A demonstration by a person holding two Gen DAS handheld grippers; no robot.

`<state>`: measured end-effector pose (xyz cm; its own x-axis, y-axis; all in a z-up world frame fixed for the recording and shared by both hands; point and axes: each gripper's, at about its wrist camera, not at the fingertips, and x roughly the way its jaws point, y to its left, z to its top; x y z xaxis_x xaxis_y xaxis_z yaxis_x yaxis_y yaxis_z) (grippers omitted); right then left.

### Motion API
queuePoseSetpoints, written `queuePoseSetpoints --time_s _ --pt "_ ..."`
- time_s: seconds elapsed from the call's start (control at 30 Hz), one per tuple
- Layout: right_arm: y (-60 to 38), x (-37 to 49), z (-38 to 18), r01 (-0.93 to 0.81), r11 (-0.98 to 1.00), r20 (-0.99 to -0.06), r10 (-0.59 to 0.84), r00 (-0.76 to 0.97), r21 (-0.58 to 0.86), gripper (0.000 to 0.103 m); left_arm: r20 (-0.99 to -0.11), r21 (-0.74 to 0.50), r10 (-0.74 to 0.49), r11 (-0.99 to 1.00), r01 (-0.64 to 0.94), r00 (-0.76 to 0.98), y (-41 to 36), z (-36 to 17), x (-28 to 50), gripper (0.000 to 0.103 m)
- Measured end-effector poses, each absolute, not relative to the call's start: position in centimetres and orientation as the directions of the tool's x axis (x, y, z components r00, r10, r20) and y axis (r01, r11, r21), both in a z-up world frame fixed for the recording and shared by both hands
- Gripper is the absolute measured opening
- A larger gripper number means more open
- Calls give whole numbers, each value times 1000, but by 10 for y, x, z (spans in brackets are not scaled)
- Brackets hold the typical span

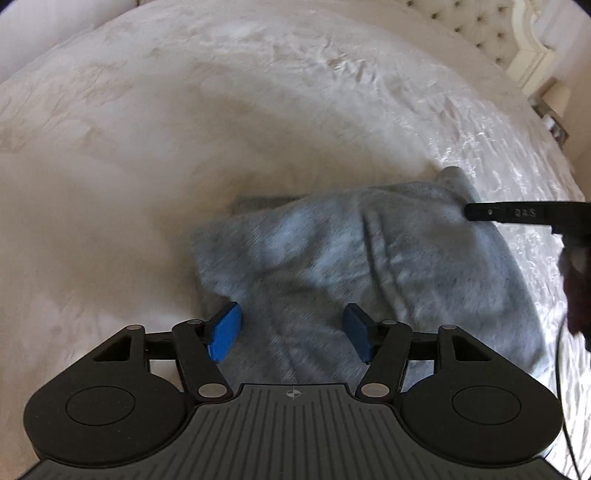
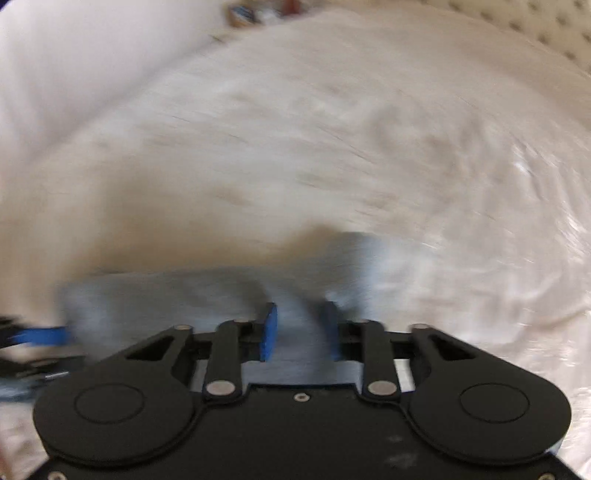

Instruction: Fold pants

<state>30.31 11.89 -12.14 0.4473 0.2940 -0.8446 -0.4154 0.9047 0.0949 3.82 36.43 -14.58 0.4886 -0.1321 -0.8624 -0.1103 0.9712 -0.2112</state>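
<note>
Your grey pants (image 1: 332,251) lie bunched in a folded heap on the white bedspread (image 1: 221,110), near the bed's right side in the left wrist view, with the tufted headboard (image 1: 476,29) at the far right. Your left claw (image 1: 291,334) hangs over the near part of the pants with its blue pads (image 1: 225,332) spread wide and nothing between them. Your right claw (image 2: 300,330) sits at a narrower gap over the pants' near edge, grey cloth showing between its pads; the blur keeps you from telling whether it pinches the fabric. Its black finger enters the left view at the pants' right edge.
</note>
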Motion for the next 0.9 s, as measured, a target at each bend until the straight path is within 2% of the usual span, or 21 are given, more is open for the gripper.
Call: queuePoseSetpoints --time_s 0.27,0.37,0.43,0.6,0.77,0.9 --pt "88 284 -105 -378 917 -805 320 500 130 28 -844 -220 -107 963 -157 526 367 -131 29 62" --pt "78 246 -75 -390 911 -767 346 540 137 45 -813 -216 -84 962 -165 576 362 -112 17 62" --pt "71 215 -46 -397 906 -747 365 555 147 49 -809 -204 -78 967 -153 582 353 -99 12 63" --pt "59 152 -18 -412 896 -711 399 579 168 88 -768 -177 -26 969 -173 640 326 -62 -12 63" --pt "43 97 6 -386 901 -703 405 584 199 102 -756 -108 72 967 -232 651 294 -31 -31 64" --pt "24 64 27 -398 895 -687 418 595 200 103 -776 -19 203 939 -343 598 271 -9 -48 64"
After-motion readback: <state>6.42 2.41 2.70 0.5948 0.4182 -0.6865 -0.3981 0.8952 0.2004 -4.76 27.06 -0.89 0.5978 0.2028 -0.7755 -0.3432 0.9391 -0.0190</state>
